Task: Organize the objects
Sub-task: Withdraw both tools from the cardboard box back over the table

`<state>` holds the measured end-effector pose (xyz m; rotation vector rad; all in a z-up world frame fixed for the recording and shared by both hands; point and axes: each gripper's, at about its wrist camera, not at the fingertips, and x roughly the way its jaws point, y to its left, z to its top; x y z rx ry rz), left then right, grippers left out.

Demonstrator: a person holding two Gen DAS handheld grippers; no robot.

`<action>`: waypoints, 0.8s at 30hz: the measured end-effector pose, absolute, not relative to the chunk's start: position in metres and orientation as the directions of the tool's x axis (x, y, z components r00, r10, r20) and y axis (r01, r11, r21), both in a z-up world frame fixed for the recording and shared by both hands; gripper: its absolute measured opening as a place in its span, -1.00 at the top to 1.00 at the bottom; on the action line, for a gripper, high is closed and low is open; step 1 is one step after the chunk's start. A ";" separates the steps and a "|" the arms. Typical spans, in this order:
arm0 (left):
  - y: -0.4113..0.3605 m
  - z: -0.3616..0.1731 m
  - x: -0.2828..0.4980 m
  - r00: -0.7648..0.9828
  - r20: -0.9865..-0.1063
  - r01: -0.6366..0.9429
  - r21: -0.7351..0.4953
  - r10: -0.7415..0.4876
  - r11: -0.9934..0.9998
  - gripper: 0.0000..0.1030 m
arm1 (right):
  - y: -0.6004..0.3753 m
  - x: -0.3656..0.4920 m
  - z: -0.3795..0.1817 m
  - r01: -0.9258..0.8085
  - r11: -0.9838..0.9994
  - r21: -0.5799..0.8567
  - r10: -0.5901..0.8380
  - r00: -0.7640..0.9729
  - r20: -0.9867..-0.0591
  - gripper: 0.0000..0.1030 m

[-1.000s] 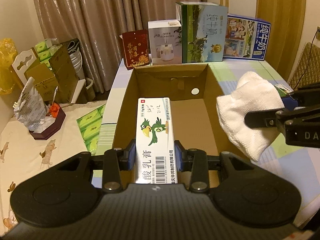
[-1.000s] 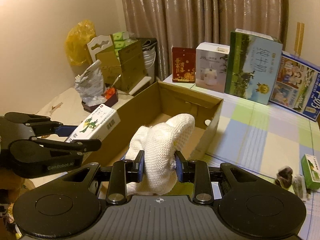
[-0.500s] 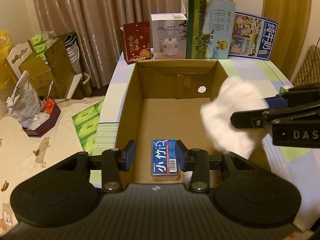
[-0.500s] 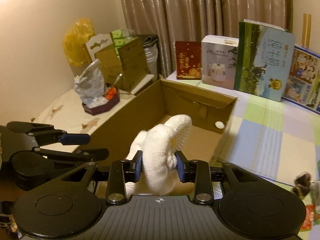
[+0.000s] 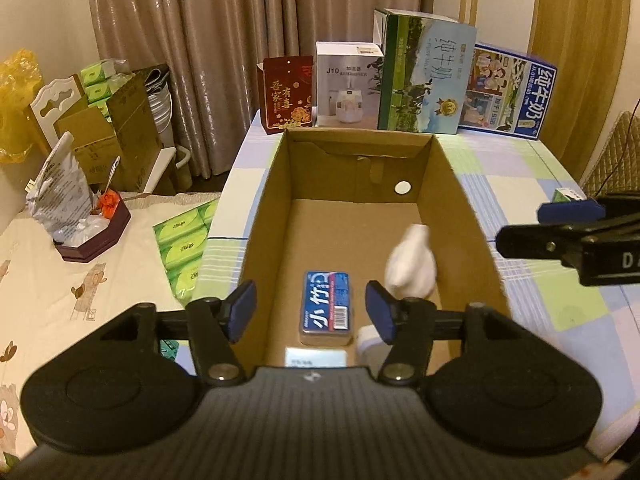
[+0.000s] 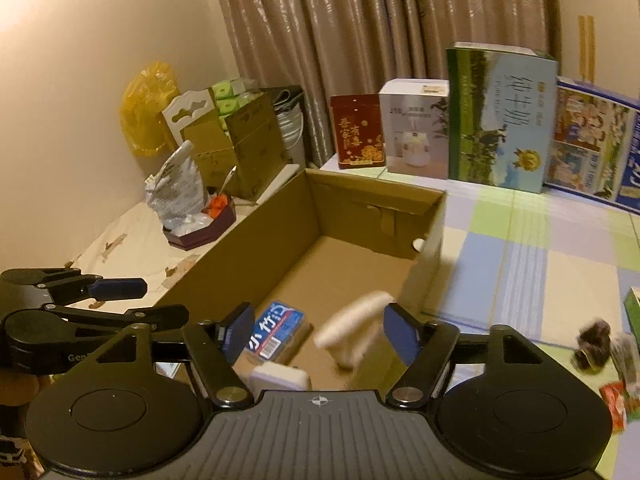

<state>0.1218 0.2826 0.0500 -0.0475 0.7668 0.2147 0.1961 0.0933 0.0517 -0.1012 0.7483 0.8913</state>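
Note:
An open cardboard carton (image 5: 256,240) (image 6: 280,232) lies below both grippers. A blue tin (image 5: 326,306) (image 6: 276,334) rests on its floor. A white box (image 5: 316,357) (image 6: 280,376) shows at the near end, mostly hidden by the gripper bodies. My left gripper (image 5: 310,312) (image 6: 164,300) hovers over the carton with its jaws opening and nothing between the pads. My right gripper (image 6: 320,334) (image 5: 520,224) is opening too. The white cloth (image 6: 354,320) (image 5: 412,270) is blurred, free of the pads and dropping into the carton.
Behind the carton stand a red box (image 5: 287,94), a white humidifier box (image 5: 348,84), a green milk carton (image 5: 424,80) and a blue milk carton (image 5: 506,92). Green tissue packs (image 5: 184,248) lie to the left. Small items (image 6: 592,344) sit on the checked cloth at right.
The left gripper let go of the parrot-printed box, which is gone from its jaws. The right gripper opened and the white cloth fell from it into the carton.

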 end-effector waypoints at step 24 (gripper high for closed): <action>0.185 0.092 0.075 0.772 -0.620 -0.164 0.015 0.137 0.986 -0.98 | -0.053 0.148 0.077 -0.588 0.785 0.193 0.568 0.561 -0.602 -0.97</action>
